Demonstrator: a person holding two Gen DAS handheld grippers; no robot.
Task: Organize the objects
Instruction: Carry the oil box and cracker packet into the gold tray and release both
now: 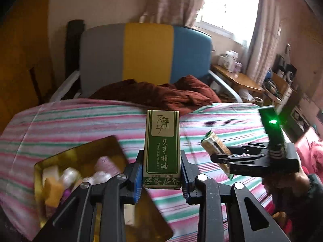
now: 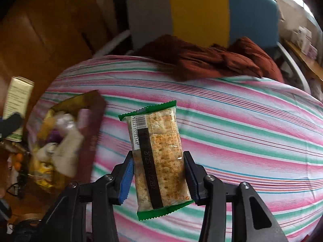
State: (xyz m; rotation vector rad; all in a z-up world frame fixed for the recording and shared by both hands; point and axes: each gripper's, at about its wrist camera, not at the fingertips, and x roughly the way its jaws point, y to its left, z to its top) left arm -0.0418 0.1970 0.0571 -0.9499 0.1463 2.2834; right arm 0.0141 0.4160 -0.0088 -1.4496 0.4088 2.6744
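Observation:
My left gripper (image 1: 162,170) is shut on a green essential oil box (image 1: 162,147), held upright above the striped bed. The box also shows at the far left of the right wrist view (image 2: 17,102). My right gripper (image 2: 158,173) is shut on a cracker packet (image 2: 158,155) with green sealed ends and a barcode. The packet and the right gripper (image 1: 224,157) show at the right of the left wrist view. A gold tin (image 1: 80,157) with several small bottles and soaps lies on the bed, lower left; it is blurred in the right wrist view (image 2: 60,141).
The bed has a pink, green and white striped cover (image 1: 80,117). A crumpled maroon cloth (image 1: 161,94) lies at its far side before a grey, yellow and blue headboard (image 1: 147,52). A wooden table (image 1: 238,80) with boxes stands at the right under the window.

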